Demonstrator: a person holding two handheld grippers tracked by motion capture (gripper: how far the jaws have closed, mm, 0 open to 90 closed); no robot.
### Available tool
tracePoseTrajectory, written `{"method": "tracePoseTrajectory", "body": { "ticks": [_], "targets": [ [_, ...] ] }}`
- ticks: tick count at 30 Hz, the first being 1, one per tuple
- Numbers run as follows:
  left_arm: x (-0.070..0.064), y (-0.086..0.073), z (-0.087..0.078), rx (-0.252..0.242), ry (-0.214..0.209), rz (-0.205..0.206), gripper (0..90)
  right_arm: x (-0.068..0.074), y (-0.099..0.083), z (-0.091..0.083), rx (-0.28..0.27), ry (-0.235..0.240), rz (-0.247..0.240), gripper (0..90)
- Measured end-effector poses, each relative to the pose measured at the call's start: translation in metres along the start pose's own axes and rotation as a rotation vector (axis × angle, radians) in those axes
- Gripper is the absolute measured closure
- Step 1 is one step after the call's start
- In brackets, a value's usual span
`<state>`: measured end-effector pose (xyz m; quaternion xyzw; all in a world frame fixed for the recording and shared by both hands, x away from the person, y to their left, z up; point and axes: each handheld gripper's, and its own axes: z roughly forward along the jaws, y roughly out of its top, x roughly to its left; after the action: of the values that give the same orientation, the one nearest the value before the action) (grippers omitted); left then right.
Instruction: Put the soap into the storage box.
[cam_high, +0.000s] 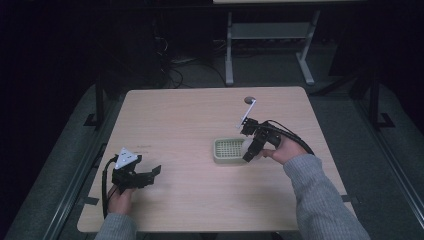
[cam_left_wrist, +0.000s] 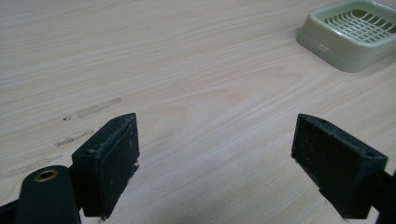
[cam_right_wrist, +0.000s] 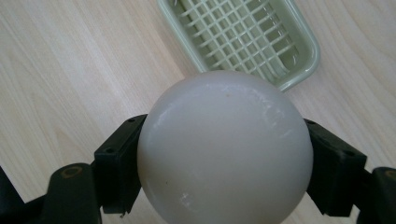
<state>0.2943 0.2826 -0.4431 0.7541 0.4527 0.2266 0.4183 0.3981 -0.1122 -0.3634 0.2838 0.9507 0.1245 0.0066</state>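
Dark room, pale wooden table (cam_high: 180, 115)

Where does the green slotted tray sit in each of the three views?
High view: green tray right of table centre, beside the right gripper.
Left gripper view: upper right corner, far beyond the open jaws.
Right gripper view: top centre, behind the white ball held between the jaws.
Shared landmark: the tray's grid floor.

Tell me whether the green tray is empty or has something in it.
Empty. The green tray's grid floor is bare in the right gripper view; the white ball is held above it in the right gripper.
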Motion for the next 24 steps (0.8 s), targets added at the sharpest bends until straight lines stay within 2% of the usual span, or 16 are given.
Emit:
{"method": "tracePoseTrajectory", "body": {
  "ticks": [24],
  "targets": [
    [0.000, 0.000, 0.000, -0.002, -0.002, 0.000, 14.8, 0.000, 0.026, 0.004, 0.008, 0.011, -0.023, 23.4]
  ]
}}
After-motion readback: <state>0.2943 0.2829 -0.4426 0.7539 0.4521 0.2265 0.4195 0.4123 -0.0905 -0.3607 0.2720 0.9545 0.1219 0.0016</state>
